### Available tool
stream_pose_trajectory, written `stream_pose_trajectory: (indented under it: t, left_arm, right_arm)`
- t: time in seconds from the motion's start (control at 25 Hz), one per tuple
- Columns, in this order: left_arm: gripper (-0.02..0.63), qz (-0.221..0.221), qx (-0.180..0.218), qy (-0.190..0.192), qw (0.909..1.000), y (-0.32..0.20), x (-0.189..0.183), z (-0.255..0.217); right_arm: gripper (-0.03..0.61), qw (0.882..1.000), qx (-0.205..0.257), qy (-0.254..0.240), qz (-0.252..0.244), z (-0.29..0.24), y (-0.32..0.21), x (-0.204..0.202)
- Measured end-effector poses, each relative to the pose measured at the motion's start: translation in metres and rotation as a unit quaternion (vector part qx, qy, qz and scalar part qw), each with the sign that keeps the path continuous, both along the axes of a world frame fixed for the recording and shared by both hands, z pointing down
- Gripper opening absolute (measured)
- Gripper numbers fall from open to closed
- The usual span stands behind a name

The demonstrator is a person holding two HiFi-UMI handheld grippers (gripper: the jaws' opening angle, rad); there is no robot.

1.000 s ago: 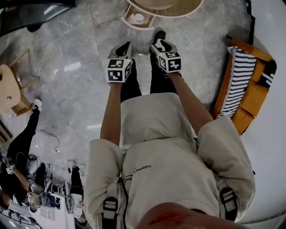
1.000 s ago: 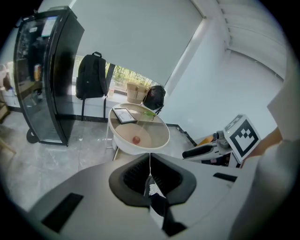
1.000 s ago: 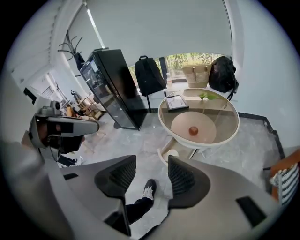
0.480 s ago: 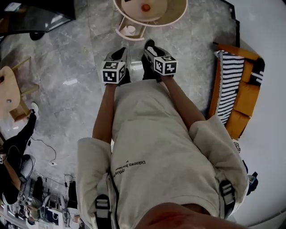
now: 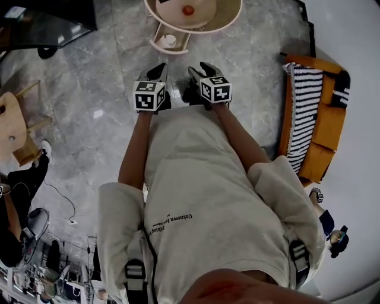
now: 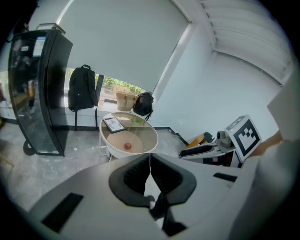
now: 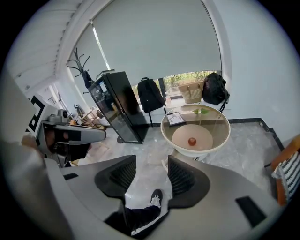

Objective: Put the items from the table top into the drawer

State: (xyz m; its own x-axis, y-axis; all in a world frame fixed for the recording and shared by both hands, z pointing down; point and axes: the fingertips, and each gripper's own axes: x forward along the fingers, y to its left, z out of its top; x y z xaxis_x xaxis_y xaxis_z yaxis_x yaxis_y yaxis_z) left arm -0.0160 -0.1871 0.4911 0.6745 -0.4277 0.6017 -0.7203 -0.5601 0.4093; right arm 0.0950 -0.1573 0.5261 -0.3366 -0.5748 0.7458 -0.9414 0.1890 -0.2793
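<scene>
A round white table with a glass top stands ahead of me on the grey floor. On it or just under the glass lie a red ball, a framed picture and a small green sprig. Below the table's near edge a drawer is pulled out, with a small white thing in it. My left gripper is shut, tips touching, with nothing in it. The right gripper is open and empty. Both are held in the air short of the table.
A tall black glass cabinet stands left of the table, with a backpack and a woven basket by the window. An orange seat with a striped cushion is at the right, a wooden chair at the left.
Both grippers have risen in front of me and the table with its open drawer has come further into the head view. The jaws stand as before.
</scene>
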Motion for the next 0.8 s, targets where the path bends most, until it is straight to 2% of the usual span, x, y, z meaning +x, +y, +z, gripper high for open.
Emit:
stream_pose_trajectory:
  t: [0.24, 0.48, 0.64, 0.8]
  left_arm:
    - [0.021, -0.029, 0.029, -0.017, 0.9990, 0.002, 0.000, -0.022]
    - [0.021, -0.041, 0.061, -0.047, 0.9962, 0.009, 0.033, -0.051]
    - [0.021, -0.076, 0.082, -0.033, 0.9932, 0.000, 0.045, -0.092]
    - [0.021, -0.075, 0.098, -0.031, 0.9919, 0.035, 0.076, -0.114]
  right_arm:
    - [0.221, 1.000, 0.025, 0.001, -0.006, -0.022, 0.001, 0.017]
    - [0.204, 0.998, 0.068, -0.002, 0.009, -0.063, 0.007, 0.070]
    - [0.185, 0.992, 0.106, -0.046, 0.058, -0.110, -0.001, 0.091]
    - [0.146, 0.985, 0.120, -0.086, 0.085, -0.129, 0.030, 0.103]
